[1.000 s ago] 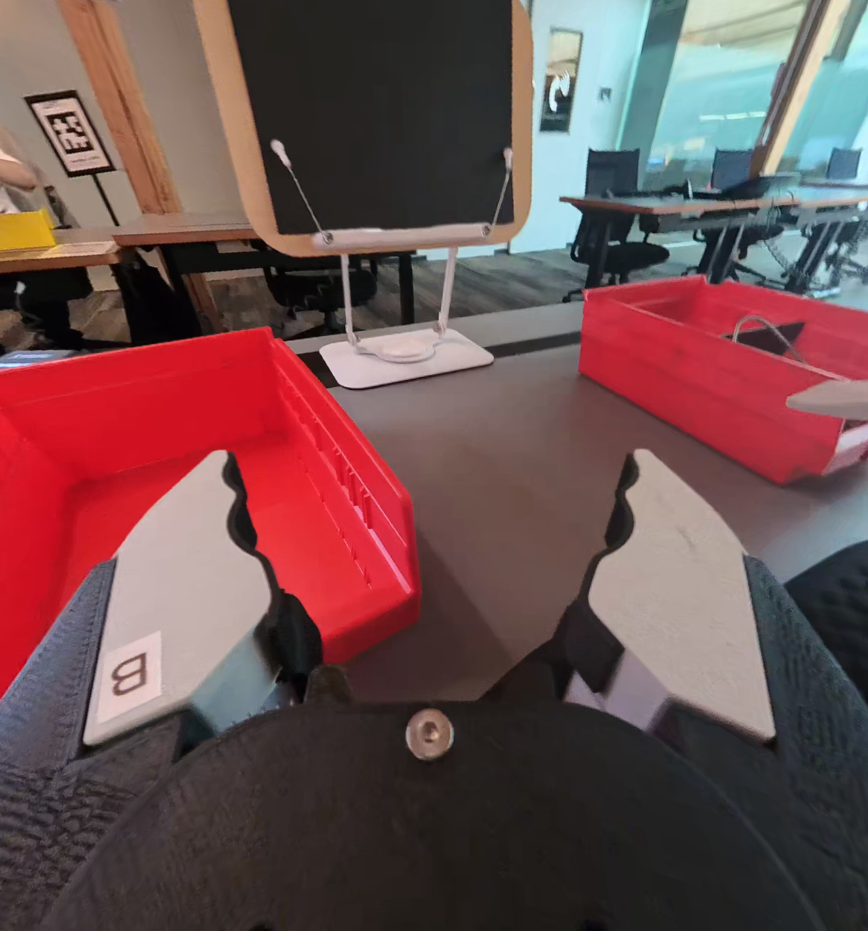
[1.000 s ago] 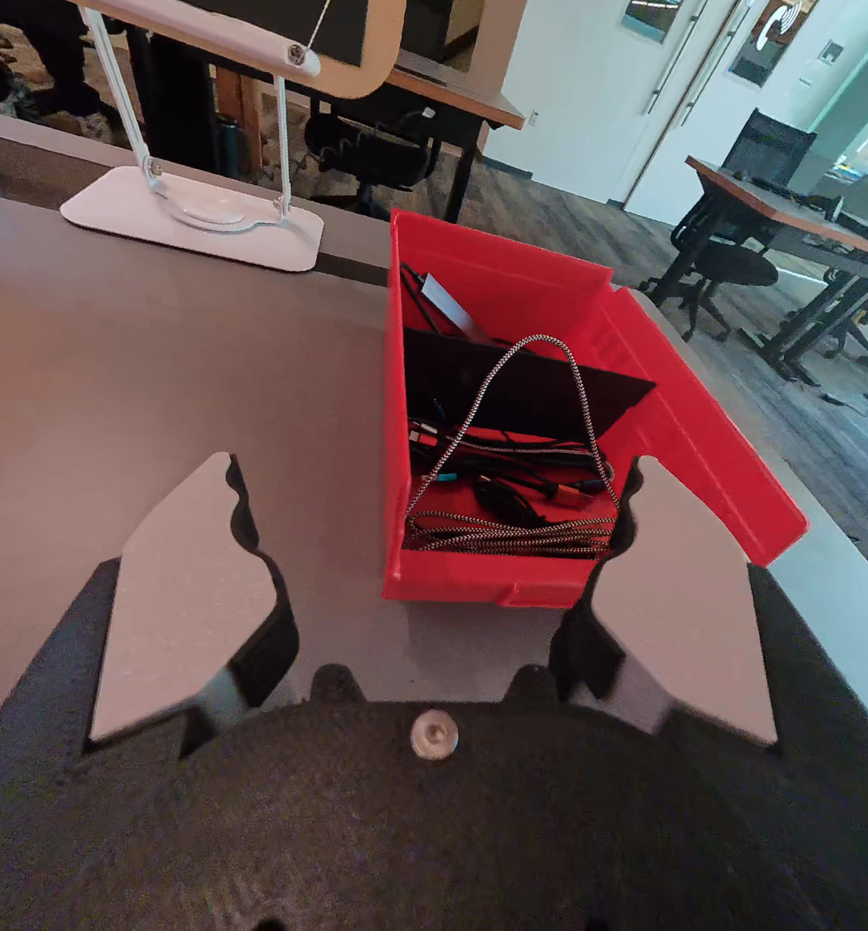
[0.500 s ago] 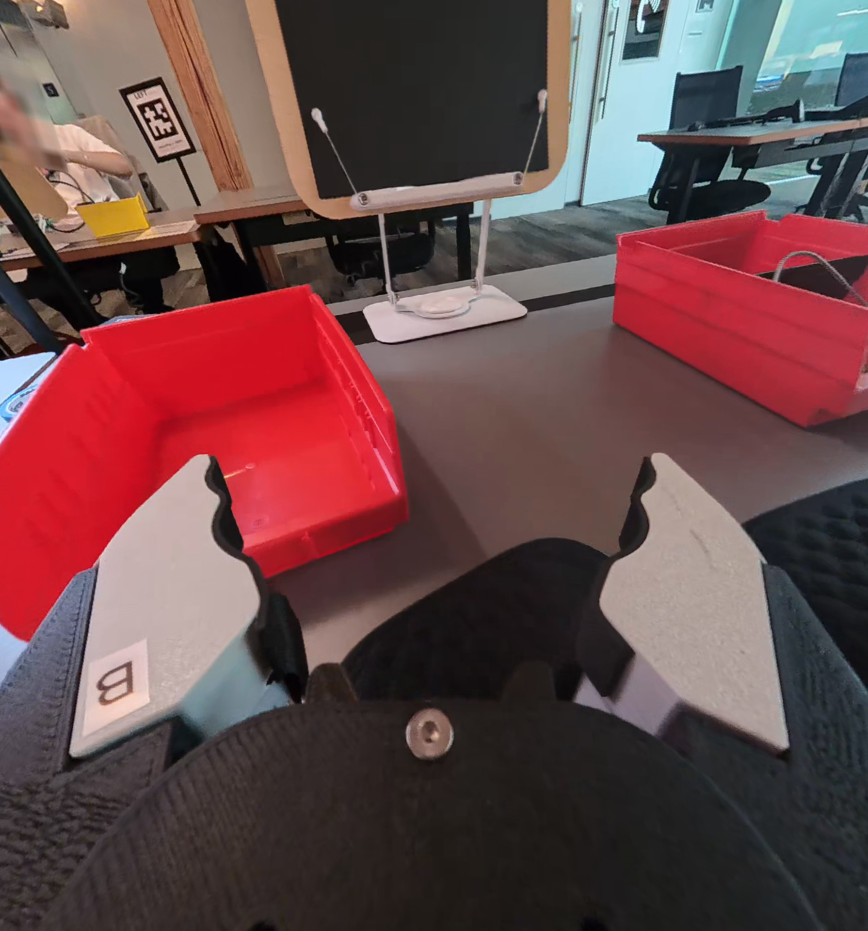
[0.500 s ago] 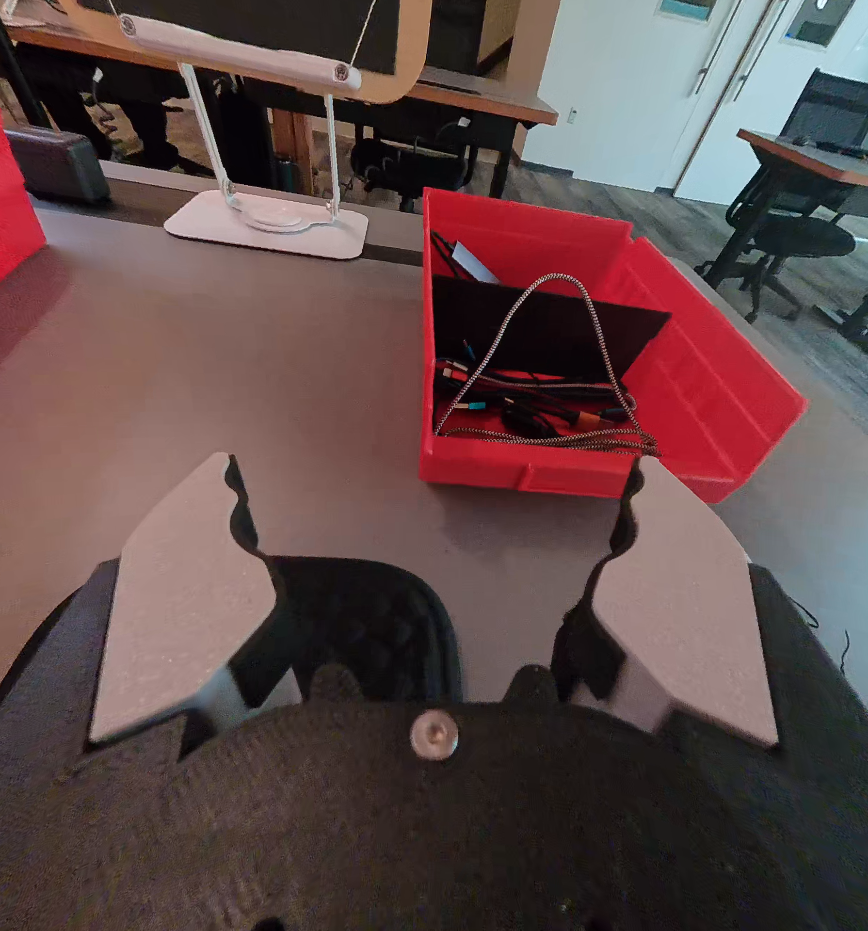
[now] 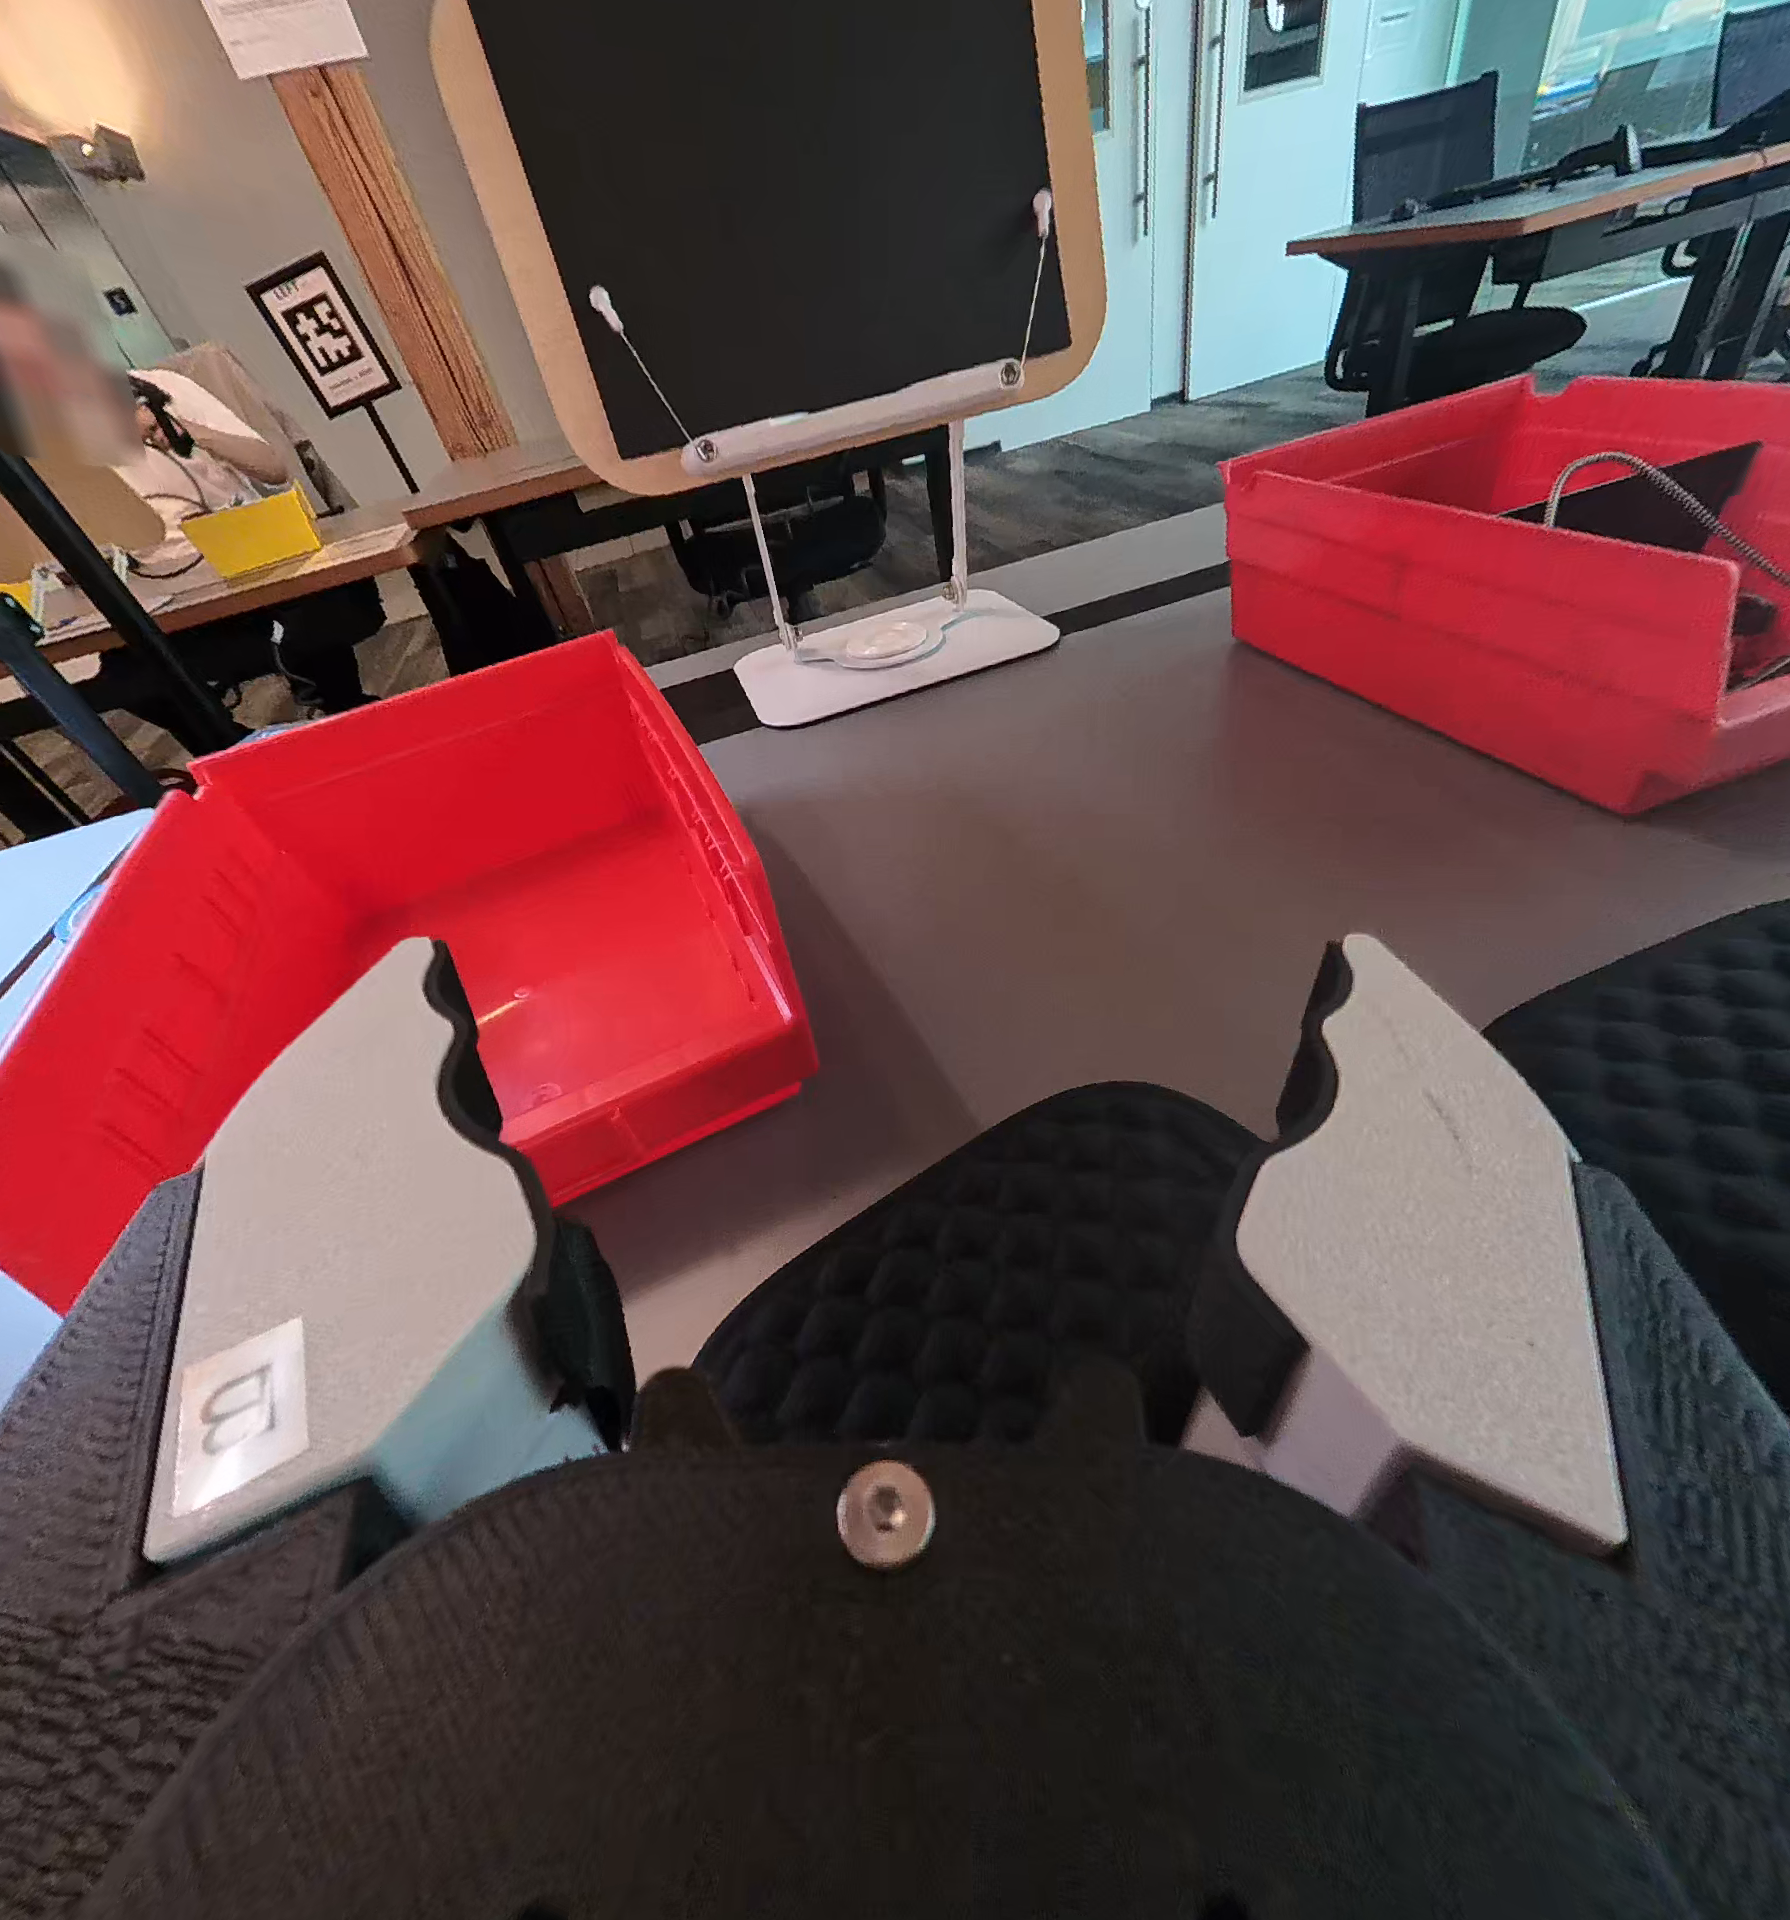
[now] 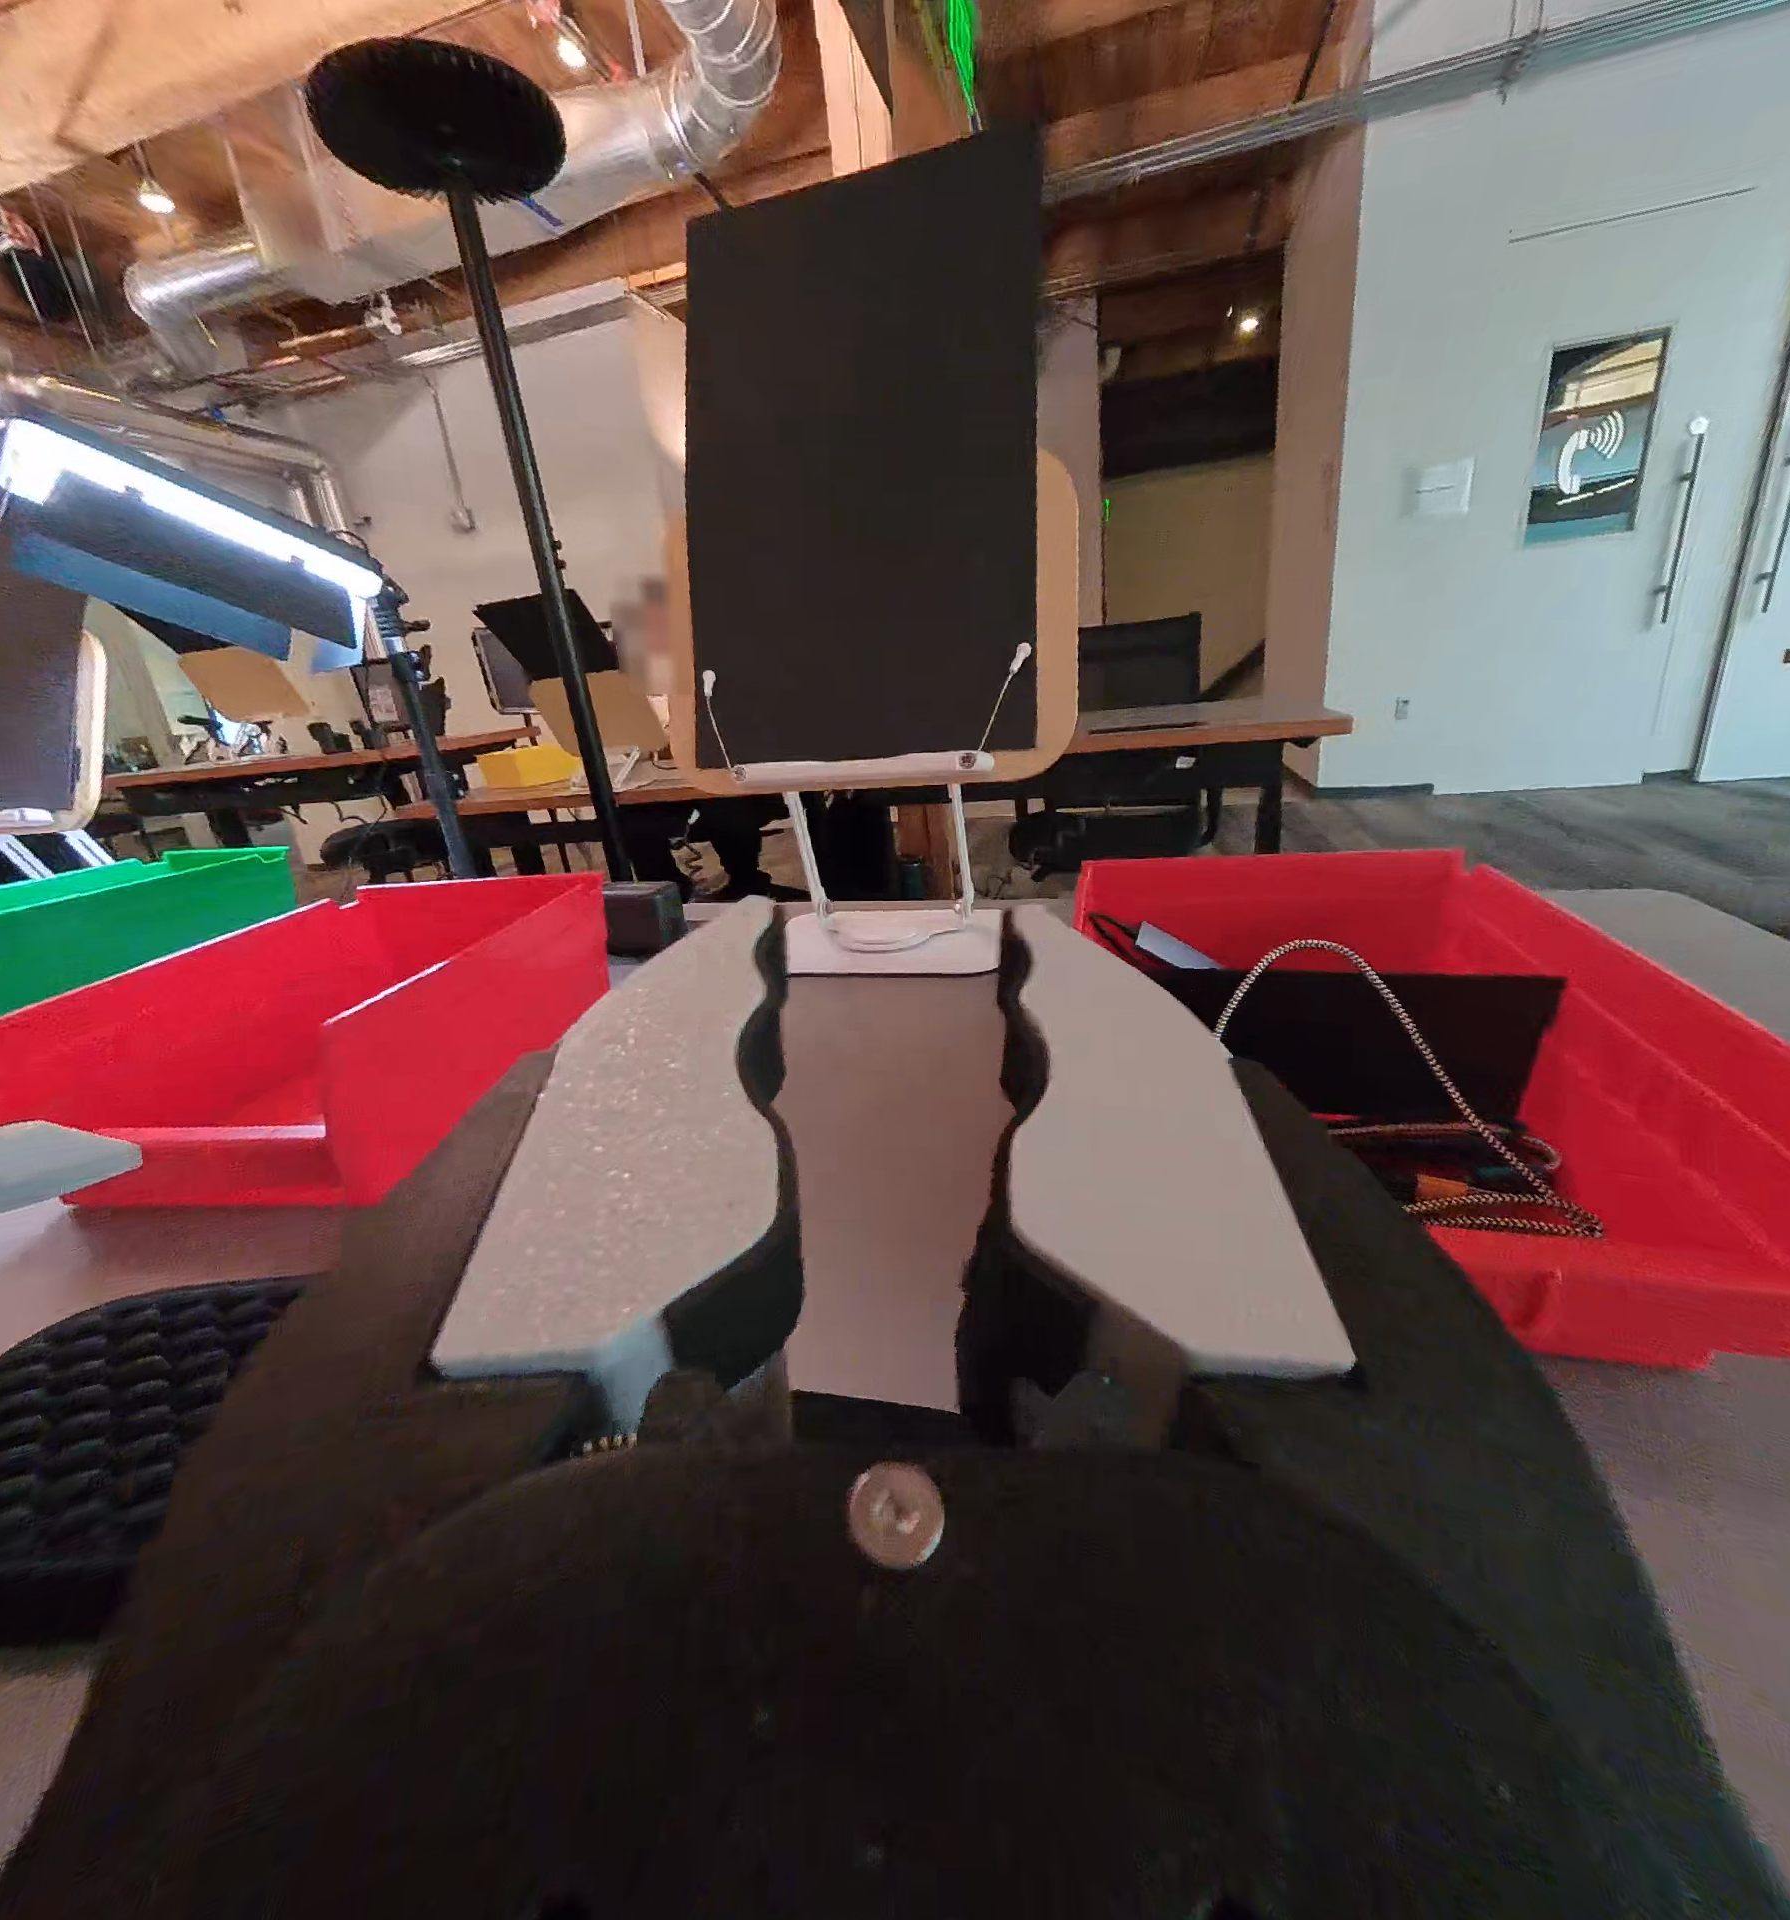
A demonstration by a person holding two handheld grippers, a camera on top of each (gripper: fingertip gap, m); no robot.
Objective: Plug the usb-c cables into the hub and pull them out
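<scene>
cables (image 6: pixel 1473 1169) are lying in the right red bin (image 6: pixel 1701 1164), untouched; right gripper (image 6: pixel 896 1013) is now levelling out and narrowing to a slim gap, left gripper (image 5: pixel 886 1039) is staying wide, both empty.

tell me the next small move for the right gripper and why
Probably carry the right gripper rightward over the red bin holding the cables. Its jaws are apart with nothing between them, pointing at the bare table between the bins, so no cable is in hand yet.
</scene>
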